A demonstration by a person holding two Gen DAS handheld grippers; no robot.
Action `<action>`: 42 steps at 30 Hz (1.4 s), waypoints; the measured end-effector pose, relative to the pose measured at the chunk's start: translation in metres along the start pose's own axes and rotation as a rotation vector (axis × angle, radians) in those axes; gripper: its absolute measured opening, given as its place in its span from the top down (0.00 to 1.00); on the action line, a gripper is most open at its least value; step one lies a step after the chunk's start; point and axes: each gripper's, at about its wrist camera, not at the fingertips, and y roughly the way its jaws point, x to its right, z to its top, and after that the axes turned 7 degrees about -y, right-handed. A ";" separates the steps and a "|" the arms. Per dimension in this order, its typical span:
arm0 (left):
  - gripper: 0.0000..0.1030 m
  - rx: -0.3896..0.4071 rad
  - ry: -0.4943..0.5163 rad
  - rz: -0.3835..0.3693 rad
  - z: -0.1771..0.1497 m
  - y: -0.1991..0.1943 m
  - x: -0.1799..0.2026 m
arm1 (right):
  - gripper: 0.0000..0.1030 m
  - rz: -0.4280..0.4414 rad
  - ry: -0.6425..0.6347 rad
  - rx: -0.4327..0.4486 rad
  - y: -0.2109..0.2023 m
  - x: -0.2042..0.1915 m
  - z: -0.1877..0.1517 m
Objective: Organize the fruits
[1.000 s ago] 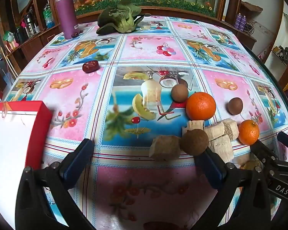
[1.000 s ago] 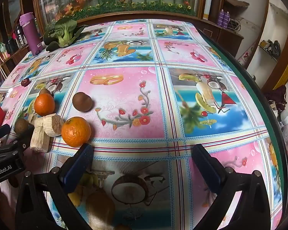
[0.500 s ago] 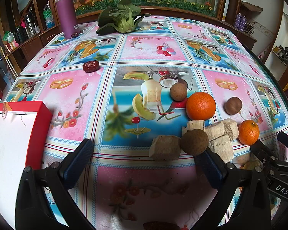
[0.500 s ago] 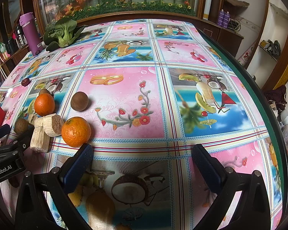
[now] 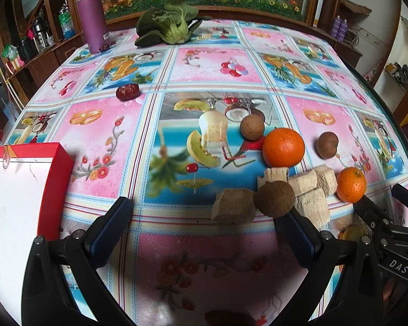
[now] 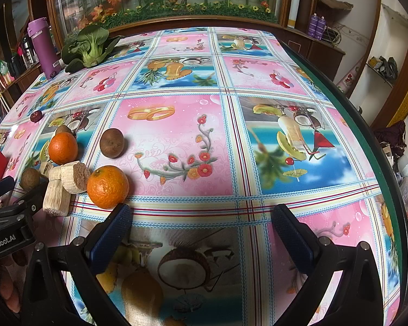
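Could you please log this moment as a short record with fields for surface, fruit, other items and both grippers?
surface: table with patterned cloth
oranges: two, larger orange, smaller orange
brown round fruits: three, nearest
dark red fruit: apart, far left
pale cut pieces: cluster among the fruit
red box: at left edge
left gripper: open, empty
right gripper: open, empty
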 end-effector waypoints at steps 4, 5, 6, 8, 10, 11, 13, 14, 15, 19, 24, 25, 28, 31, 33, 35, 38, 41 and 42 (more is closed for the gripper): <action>0.00 -0.001 -0.012 -0.026 -0.001 -0.014 -0.004 | 0.00 0.015 -0.018 -0.009 0.001 0.000 -0.001; 0.00 0.013 -0.015 -0.022 -0.004 -0.020 -0.006 | 0.00 0.023 -0.027 -0.013 0.001 0.000 -0.002; 0.00 0.035 -0.014 -0.009 -0.007 -0.028 -0.009 | 0.00 0.033 -0.039 -0.024 0.002 0.001 -0.001; 0.00 0.078 -0.006 0.021 -0.012 -0.044 -0.013 | 0.01 0.059 -0.046 -0.040 -0.003 0.004 0.001; 0.00 0.123 0.004 0.045 -0.012 -0.058 -0.019 | 0.01 0.083 -0.033 -0.004 -0.012 0.007 -0.002; 0.00 0.143 0.013 0.058 -0.014 -0.064 -0.021 | 0.01 0.088 -0.033 0.021 -0.019 0.008 -0.003; 0.00 0.170 0.035 0.078 -0.019 -0.074 -0.024 | 0.01 0.081 -0.039 0.060 -0.030 0.009 -0.004; 0.00 0.181 0.038 0.084 -0.021 -0.079 -0.026 | 0.01 0.087 -0.039 0.085 -0.036 0.010 -0.004; 0.00 0.191 0.039 0.086 -0.023 -0.083 -0.029 | 0.01 0.099 -0.043 0.102 -0.040 0.009 -0.004; 0.00 0.179 0.056 0.085 -0.022 -0.090 -0.034 | 0.01 0.157 -0.081 0.080 -0.042 -0.001 0.006; 0.00 0.193 0.062 0.078 -0.010 -0.099 -0.038 | 0.01 0.152 -0.137 0.057 -0.026 -0.014 0.014; 0.00 0.190 0.065 0.073 -0.007 -0.099 -0.038 | 0.01 0.165 -0.132 0.044 -0.020 -0.013 0.017; 0.00 0.172 0.064 0.063 0.004 -0.097 -0.038 | 0.08 0.178 -0.143 0.033 -0.014 -0.018 0.016; 0.00 0.157 0.073 0.059 0.015 -0.091 -0.033 | 0.25 0.191 -0.164 0.018 -0.007 -0.023 0.016; 0.00 0.140 0.080 0.039 0.019 -0.087 -0.030 | 0.33 0.222 -0.157 0.011 -0.003 -0.023 0.017; 0.00 0.118 0.083 0.022 0.022 -0.081 -0.025 | 0.37 0.233 -0.159 0.035 -0.003 -0.023 0.016; 0.00 0.077 0.099 -0.020 0.026 -0.069 -0.012 | 0.45 0.255 -0.168 0.051 -0.004 -0.025 0.016; 0.00 0.042 0.105 -0.055 0.032 -0.058 0.003 | 0.57 0.308 -0.154 0.065 -0.005 -0.021 0.016; 0.00 0.026 0.109 -0.061 0.036 -0.052 0.011 | 0.59 0.323 -0.146 0.066 -0.005 -0.020 0.016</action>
